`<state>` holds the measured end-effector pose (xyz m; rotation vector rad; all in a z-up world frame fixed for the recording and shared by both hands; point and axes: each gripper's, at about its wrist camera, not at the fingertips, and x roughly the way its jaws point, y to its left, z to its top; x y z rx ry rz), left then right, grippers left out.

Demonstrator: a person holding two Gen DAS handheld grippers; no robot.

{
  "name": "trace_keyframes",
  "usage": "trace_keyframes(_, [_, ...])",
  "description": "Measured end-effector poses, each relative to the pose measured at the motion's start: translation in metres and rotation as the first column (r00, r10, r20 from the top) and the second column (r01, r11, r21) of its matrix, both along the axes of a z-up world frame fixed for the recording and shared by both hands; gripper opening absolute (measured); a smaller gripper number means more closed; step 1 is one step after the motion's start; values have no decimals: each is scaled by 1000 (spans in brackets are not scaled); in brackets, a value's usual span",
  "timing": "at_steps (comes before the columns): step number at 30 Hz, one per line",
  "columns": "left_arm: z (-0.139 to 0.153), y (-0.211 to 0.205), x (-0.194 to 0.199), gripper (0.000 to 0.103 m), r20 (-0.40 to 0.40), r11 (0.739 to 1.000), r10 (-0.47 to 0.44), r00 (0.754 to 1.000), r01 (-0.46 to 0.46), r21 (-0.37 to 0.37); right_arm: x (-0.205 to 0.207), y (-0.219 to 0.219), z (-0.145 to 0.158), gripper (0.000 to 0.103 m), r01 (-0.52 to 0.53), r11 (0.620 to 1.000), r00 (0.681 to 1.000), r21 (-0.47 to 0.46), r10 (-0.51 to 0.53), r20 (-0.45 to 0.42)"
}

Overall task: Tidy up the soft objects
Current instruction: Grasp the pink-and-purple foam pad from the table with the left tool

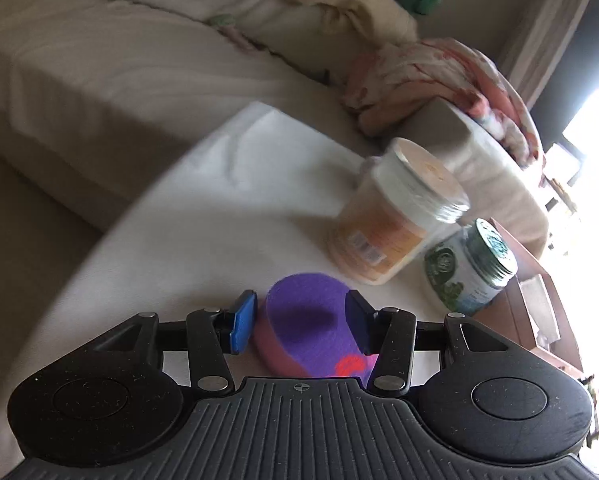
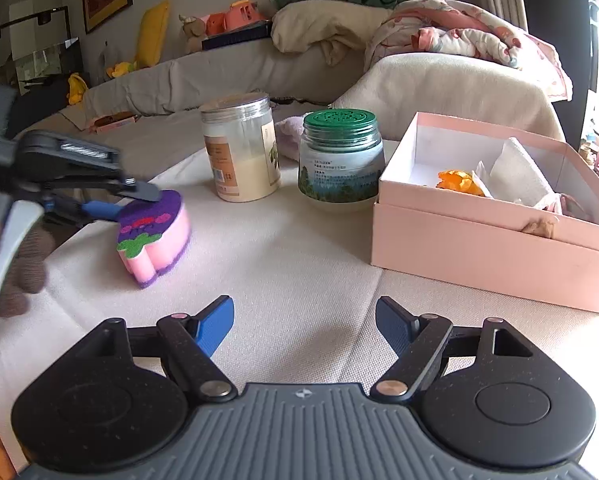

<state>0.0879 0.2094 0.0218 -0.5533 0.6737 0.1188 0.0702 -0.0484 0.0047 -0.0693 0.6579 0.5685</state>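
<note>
Step in hand: the left gripper [image 1: 301,322] is taking hold of the sponge [image 1: 311,320], a thick purple-topped, pink-sided piece lying on the cloth-covered desk [image 2: 299,256], left of the two jars.
Sponge position: it is lying tilted, one end propped up towards the gripper, the flower-patterned end nearest the right camera; it is well apart from the pink box [image 2: 495,248].
Left jaws: they are standing at a middling width with the sponge between them; in the right view one finger is lying across the purple top and the other is sitting under the raised end. Whether the pads are pressing yet I cannot tell, as the left view is blurred.
Right jaws: the right gripper [image 2: 304,326] is hanging wide and empty over bare cloth, near the box.
Doing it well: I judge the pads should be meeting the sponge near its middle, closing gently so the foam is only lightly squashed and not springing out.
Clearance: the tall jar [image 2: 241,148] and the green-lidded jar [image 2: 339,156] are standing just beyond the sponge, so the lift should probably be going up first, then across.
Likely goal: the open box, already holding an orange item [image 2: 457,182] and tissue.
</note>
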Motion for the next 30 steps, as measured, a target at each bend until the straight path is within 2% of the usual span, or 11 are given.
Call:
trace_keyframes(5, [6,-32,28,53,40,979,-189,981,185,82,2,1,-1,78,-6,1000,1000,0,6,-11])
trace_keyframes(9, [18,-54,27,53,61,956,-238,969,222,190,3,0,-1,78,-3,1000,1000,5,3,-14])
trace_keyframes(11, [27,-73,17,53,65,919,-282,957,250,304,4,-1,-1,79,-2,1000,1000,9,2,-14])
trace_keyframes(13, [30,-92,6,53,40,863,-336,941,290,413,4,-1,-1,79,-2,1000,1000,13,2,-17])
trace_keyframes(15, [29,-107,1,54,1,798,-350,937,298,523,4,-2,-1,79,-1,1000,1000,18,1,-18])
trace_keyframes(16, [28,-111,1,54,-17,777,-348,937,299,554,4,-2,-1,79,0,1000,1000,20,0,-17])
trace_keyframes(17, [27,-114,0,54,-26,770,-341,940,295,565,3,-2,-1,79,0,1000,1000,21,0,-16])
trace_keyframes(21, [33,-108,-1,54,-6,795,-317,948,269,543,3,-3,-1,79,1,1000,1000,22,-1,-19])
trace_keyframes(25, [41,-97,-5,53,36,802,-255,966,190,567,4,-3,-1,79,2,1000,1000,24,-2,-24])
trace_keyframes(28, [39,-91,-5,53,12,827,-248,969,205,524,4,-3,-1,79,3,1000,1000,27,-3,-27])
trace_keyframes(30, [33,-95,-4,53,-15,828,-265,964,236,509,4,-3,-1,79,4,1000,1000,27,-3,-27])
